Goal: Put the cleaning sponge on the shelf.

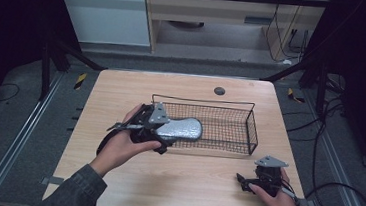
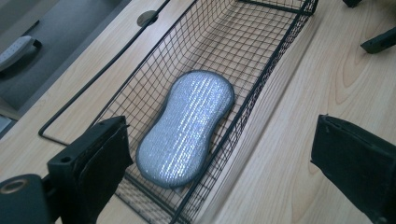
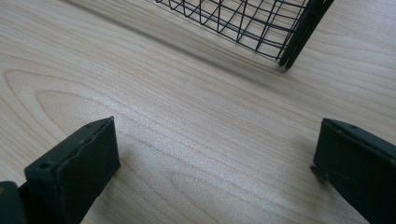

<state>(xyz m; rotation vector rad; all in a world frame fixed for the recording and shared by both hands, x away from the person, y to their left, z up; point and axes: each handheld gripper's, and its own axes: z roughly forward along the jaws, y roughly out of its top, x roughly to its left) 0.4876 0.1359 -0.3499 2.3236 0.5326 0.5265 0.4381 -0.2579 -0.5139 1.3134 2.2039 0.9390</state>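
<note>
Silver and glittering, the scouring sponge [image 2: 187, 128] lies flat on the mesh floor of the black wire basket [image 2: 275, 56], and we've got it right between our left gripper [image 2: 219, 172] jaws' line of sight, just ahead of them and a touch toward the left jaw. Those jaws stand spread wide and empty; nothing is pinched, and the basket's near wire wall runs across the gap between them. Down at the near edge of the wooden table [image 3: 187, 140], our right gripper [image 3: 215, 168] sits low with its jaws equally wide apart, bare wood between them and only the basket's corner [image 3: 289, 51] up ahead.

How will it handle? We'd call this sponge light and squashy, a soft core under a rough metallic weave, so it should grip well rather than slip. It's peanut-shaped, and that narrowed waist looks like the spot to take it, jaws closing across the width. Nothing fragile here, though the basket walls leave tight room to reach in.
</note>
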